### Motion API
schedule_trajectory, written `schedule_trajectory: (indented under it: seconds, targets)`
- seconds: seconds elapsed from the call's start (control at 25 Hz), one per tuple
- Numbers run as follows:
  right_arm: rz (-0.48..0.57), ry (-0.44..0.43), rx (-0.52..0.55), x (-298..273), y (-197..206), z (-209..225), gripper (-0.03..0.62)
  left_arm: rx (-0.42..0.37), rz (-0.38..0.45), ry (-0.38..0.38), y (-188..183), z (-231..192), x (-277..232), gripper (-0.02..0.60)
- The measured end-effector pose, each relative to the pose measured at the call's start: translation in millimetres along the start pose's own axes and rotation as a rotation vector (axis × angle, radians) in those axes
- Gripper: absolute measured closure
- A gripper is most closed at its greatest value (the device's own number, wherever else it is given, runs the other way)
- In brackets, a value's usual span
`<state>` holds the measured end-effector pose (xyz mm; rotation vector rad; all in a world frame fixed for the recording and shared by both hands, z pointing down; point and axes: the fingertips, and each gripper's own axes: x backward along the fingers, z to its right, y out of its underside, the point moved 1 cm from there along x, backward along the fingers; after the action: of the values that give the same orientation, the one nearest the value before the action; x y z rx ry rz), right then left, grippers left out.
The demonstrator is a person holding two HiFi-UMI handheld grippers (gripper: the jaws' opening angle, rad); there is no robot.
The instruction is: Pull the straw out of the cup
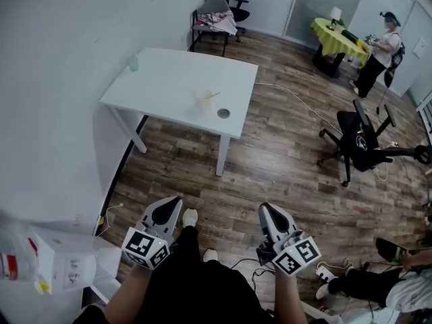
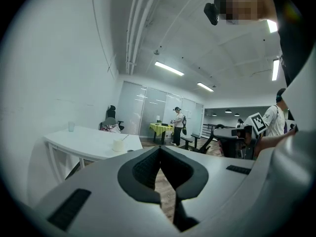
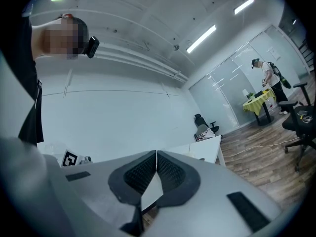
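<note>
A pale cup with a straw leaning out of it to the right stands on the white table, far ahead of me. The same cup shows small in the left gripper view. My left gripper and right gripper are held low in front of my body, well short of the table. Both are shut with nothing between the jaws. In the left gripper view the jaws meet at the tips; the right gripper looks the same.
A small glass stands at the table's far left corner and a round dark spot lies beside the cup. A black office chair stands right, a cable crosses the wood floor, and a person stands by a yellow table.
</note>
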<state>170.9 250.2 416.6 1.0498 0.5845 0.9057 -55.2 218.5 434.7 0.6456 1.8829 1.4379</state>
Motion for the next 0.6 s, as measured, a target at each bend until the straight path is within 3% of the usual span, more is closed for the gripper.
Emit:
schedule_trajectory:
  seconds: [0.6]
  targets:
    - [0.011,0.052,0.001,-54,-5,26,0.572,-0.007,-0.021,0.063,-10,-52,-55,0.568]
